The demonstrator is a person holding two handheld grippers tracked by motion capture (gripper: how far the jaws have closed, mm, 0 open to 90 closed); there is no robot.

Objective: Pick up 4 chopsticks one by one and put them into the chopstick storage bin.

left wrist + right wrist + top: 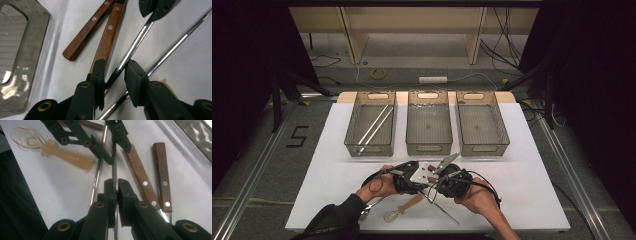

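My right gripper (pixel 117 181) is shut on a thin metal rod (pixel 114 162) that lies over the white table. My left gripper (pixel 115 62) faces it, open, with its jaws on either side of that same rod (pixel 130 51), not touching it. A second metal rod (pixel 175 45) lies beside the first. Two wooden-handled knives (pixel 141 177) (pixel 162 175) lie side by side close by. A spoon (pixel 50 147) with a clear bowl and a beige handle rests on the table. In the high view both grippers (pixel 428 179) (pixel 437 186) meet near the table's front edge.
Three clear bins stand in a row at the back: the left bin (pixel 353 131) holds two metal rods (pixel 374 127); the middle bin (pixel 428 147) and the right bin (pixel 501 131) look empty. A bin corner (pixel 15 50) is near my left gripper.
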